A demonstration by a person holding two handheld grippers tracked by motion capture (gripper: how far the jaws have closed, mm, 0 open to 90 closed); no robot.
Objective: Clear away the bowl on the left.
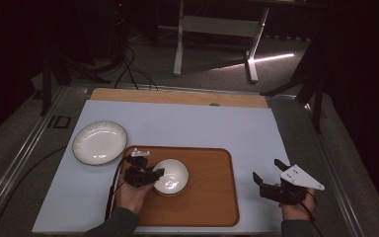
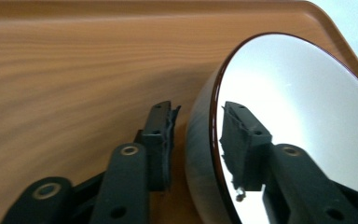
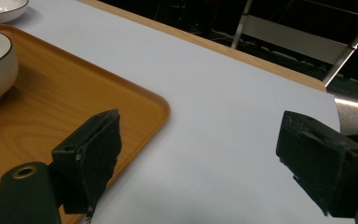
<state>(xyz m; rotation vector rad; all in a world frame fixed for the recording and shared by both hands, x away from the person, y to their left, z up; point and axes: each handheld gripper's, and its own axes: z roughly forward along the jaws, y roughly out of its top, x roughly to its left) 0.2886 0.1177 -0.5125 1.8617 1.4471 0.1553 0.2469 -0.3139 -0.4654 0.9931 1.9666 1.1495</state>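
Bowl (image 1: 170,176) sits low in the middle on the tray (image 1: 212,197), its rim between the left gripper's (image 1: 154,174) loose, parted jaws, while the right gripper (image 1: 266,177) gapes wide.

One white bowl (image 1: 171,176) with a dark rim is counted, and one white plate (image 1: 99,142); that makes two pieces of crockery in all. One wooden tray (image 1: 212,197) is noted, and one table (image 1: 187,123) with a pale top. Two grippers are counted, a left gripper (image 1: 154,174) and a right gripper (image 1: 269,173), each with two black jaws, four jaws in total, and one grey three-cornered plate is seen, on the right one.
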